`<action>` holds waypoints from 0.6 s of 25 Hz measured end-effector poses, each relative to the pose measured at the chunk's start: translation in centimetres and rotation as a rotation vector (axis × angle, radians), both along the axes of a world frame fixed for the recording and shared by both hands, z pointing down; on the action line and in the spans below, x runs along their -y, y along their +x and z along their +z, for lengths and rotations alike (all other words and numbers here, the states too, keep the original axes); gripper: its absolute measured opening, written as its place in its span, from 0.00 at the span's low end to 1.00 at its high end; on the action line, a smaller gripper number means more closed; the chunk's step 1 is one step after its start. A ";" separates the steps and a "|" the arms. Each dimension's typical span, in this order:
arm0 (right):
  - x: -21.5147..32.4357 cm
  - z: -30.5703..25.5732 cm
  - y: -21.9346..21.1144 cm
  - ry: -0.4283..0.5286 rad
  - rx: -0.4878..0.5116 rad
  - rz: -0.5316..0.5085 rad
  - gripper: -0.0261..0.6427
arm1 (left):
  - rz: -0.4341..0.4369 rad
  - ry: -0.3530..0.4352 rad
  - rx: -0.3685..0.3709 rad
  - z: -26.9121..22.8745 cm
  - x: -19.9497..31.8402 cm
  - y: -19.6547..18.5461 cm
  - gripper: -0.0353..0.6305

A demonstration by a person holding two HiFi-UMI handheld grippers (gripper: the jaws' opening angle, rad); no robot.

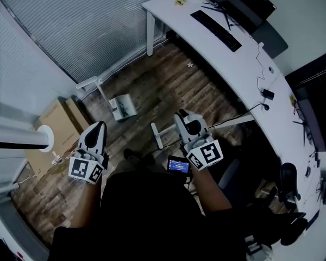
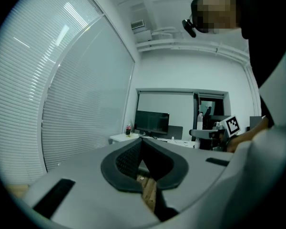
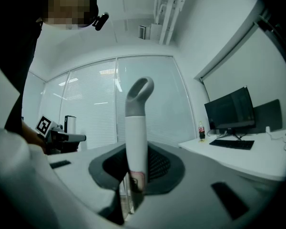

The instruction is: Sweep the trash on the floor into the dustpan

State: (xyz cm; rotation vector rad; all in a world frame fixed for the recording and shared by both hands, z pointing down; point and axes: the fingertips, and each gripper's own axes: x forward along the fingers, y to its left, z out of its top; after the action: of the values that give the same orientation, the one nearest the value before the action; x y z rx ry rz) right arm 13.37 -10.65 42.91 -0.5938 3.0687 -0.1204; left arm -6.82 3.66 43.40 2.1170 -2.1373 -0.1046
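The right gripper (image 3: 132,175) is clenched on the broom (image 3: 136,137), near the top of its handle, while the left gripper (image 2: 144,168) is closed on nothing. The trash (image 1: 190,64), a small pale scrap, lies on the floor (image 1: 168,86) near the desk's (image 1: 233,64) front edge, well apart from the dustpan (image 1: 123,106) by the blinds (image 1: 87,26). With the dustpan unheld, a sweep may shove it away or flick the scrap under the desk, and so high a grip may let the broom twist.
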 end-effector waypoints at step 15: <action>0.3 1.0 -0.7 -0.035 -0.012 0.037 0.14 | -0.062 -0.019 -0.009 0.9 -1.2 -1.5 0.05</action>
State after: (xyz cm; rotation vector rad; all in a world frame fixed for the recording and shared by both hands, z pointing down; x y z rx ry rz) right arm 12.67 -10.93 43.89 -0.6543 3.0710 -0.1717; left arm -8.36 4.85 44.30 2.0365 -2.1897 -0.0994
